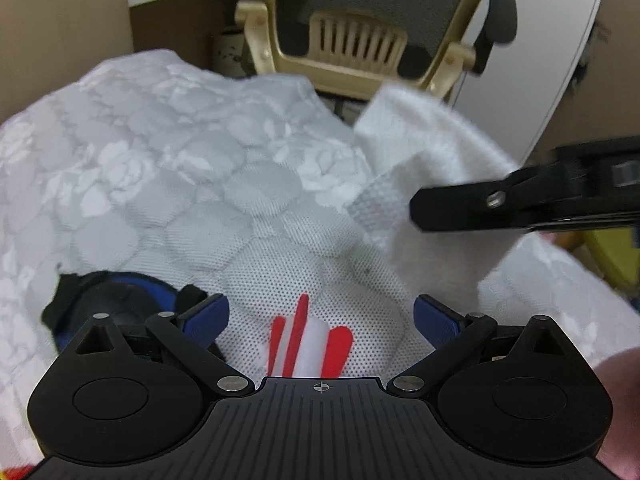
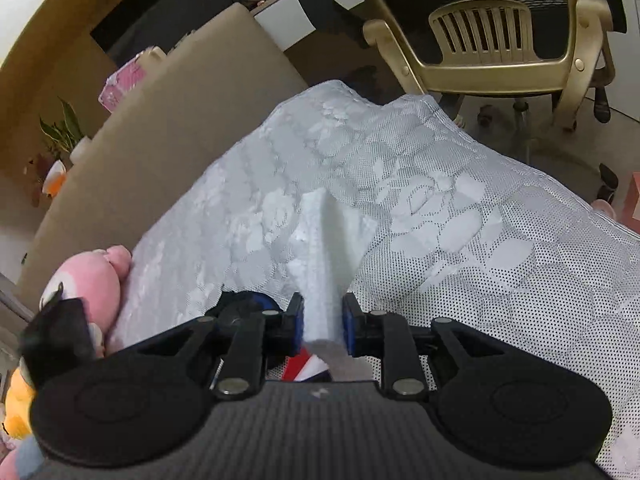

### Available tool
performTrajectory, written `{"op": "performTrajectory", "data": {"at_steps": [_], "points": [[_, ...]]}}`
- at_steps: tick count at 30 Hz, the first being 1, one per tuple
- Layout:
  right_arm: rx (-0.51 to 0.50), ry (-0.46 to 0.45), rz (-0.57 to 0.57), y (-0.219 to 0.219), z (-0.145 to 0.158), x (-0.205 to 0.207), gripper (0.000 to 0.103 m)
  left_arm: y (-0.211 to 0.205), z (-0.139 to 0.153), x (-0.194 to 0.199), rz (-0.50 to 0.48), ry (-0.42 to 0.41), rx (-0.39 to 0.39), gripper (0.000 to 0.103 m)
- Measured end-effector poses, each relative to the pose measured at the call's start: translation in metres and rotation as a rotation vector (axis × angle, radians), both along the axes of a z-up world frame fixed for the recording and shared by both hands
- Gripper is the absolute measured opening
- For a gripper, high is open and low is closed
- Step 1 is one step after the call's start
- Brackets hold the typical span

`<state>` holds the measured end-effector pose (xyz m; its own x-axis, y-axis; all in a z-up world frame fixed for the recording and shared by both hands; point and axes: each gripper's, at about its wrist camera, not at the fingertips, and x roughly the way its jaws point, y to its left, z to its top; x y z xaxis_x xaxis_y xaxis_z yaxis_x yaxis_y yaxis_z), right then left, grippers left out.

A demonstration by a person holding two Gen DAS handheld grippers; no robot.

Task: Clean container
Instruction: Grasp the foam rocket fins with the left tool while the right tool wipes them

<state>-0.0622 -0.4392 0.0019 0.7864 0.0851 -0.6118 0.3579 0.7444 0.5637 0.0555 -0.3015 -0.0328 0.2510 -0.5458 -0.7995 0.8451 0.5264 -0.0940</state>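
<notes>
A dark blue and black round object [image 1: 116,300] lies on the white lace cloth [image 1: 160,160], partly hidden behind my left gripper's body; it shows again as a dark blue shape [image 2: 244,304] in the right wrist view. My left gripper [image 1: 322,314] is open just right of it, over a red and white patch [image 1: 308,340], with nothing between its blue pads. My right gripper [image 2: 322,320] is shut on a folded white paper towel [image 2: 320,248]. From the left wrist view that right gripper [image 1: 418,208] comes in from the right, the towel [image 1: 420,144] hanging from it above the cloth.
A beige plastic chair [image 1: 356,36] [image 2: 492,32] stands beyond the table's far edge. A pink plush toy [image 2: 88,280] and other soft toys lie at the left edge of the lace cloth [image 2: 440,200]. A tan board [image 2: 160,120] borders the left side.
</notes>
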Motion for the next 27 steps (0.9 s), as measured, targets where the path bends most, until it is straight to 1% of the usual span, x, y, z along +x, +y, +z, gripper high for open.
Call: {"op": "performTrajectory", "data": {"at_steps": [3,4,5,6,8,9,10,13,18,20,22,25,27], "points": [[0.007,-0.008,0.0,-0.001,-0.001,-0.002,0.023,-0.01,-0.011,-0.005,-0.051,-0.014,0.052,0.1],[0.006,-0.009,0.0,-0.001,-0.002,-0.002,0.023,-0.011,-0.013,-0.006,-0.063,-0.007,0.064,0.09],[0.005,-0.009,0.0,-0.001,-0.002,-0.003,0.023,-0.01,-0.016,-0.006,-0.066,0.008,0.073,0.058],[0.004,-0.009,0.0,-0.001,-0.002,-0.002,0.023,-0.009,-0.017,-0.005,-0.064,0.024,0.078,0.049],[0.006,-0.008,0.0,-0.001,-0.004,-0.001,0.023,-0.005,-0.019,-0.002,-0.06,0.051,0.077,0.048],[0.008,-0.005,0.0,-0.001,-0.004,0.0,0.023,-0.001,-0.017,-0.001,-0.059,0.059,0.061,0.046],[0.011,-0.001,0.0,-0.001,-0.005,0.0,0.023,0.003,-0.013,0.0,-0.057,0.065,0.042,0.043],[0.02,0.004,0.003,-0.001,-0.006,0.001,0.023,0.018,-0.003,-0.001,-0.043,0.069,-0.008,0.043],[0.037,0.001,0.024,0.001,-0.006,0.004,0.023,0.031,-0.001,-0.004,0.022,0.065,-0.002,0.043],[0.038,0.027,0.025,0.003,-0.006,0.008,0.023,0.03,-0.005,-0.005,0.014,0.07,-0.008,0.043],[0.021,0.048,0.025,0.006,-0.006,0.01,0.023,0.025,-0.013,-0.005,0.006,0.078,0.022,0.043],[-0.02,0.082,0.03,0.013,-0.003,0.013,0.023,0.02,-0.021,-0.007,-0.032,0.063,0.041,0.049],[-0.048,0.099,0.039,0.017,-0.003,0.016,0.024,0.018,-0.027,-0.006,-0.041,0.06,0.052,0.05]]}}
